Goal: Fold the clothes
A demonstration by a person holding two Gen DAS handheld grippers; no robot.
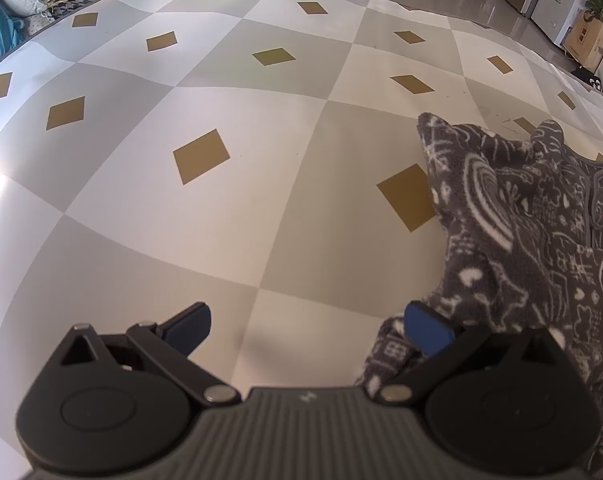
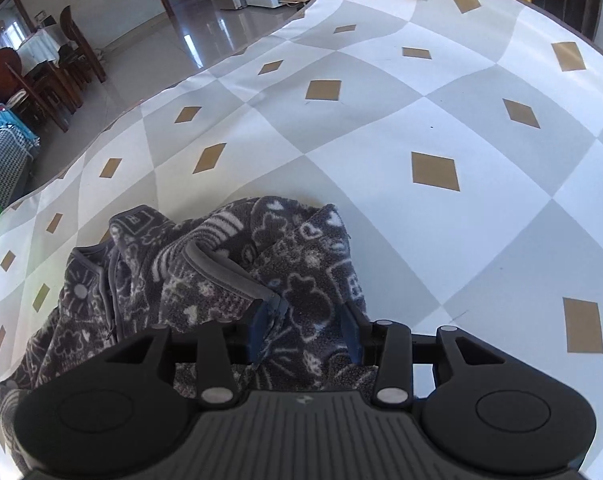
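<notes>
Grey fleece, printed all over with white doodles — hearts, flowers, striped arcs — makes up the crumpled garment that lies bunched on the checked tablecloth of pale grey and white squares with tan diamonds. In the right wrist view the fleece fills the lower left and centre of the frame, with a grey bound hem running diagonally down toward the right gripper. That gripper's jaws stand partly apart with a thick fold of the fleece between them; the blue pad on the left side lies against the bound hem, but whether the pads are actually pressing the cloth I cannot tell. No earlier view is given here to compare.

In the left wrist view the same garment rises along the right edge of the frame, from mid-height down to the lower right corner. The left gripper is at the bottom centre, its jaws spread wide with bare tablecloth between them. Its right blue fingertip sits just at the edge of the fleece — touching or only overlapping it, I cannot say — while the left fingertip is over bare cloth.

Beyond the table edge in the upper left of the right wrist view, dark wooden chairs stand on a shiny tiled floor.
</notes>
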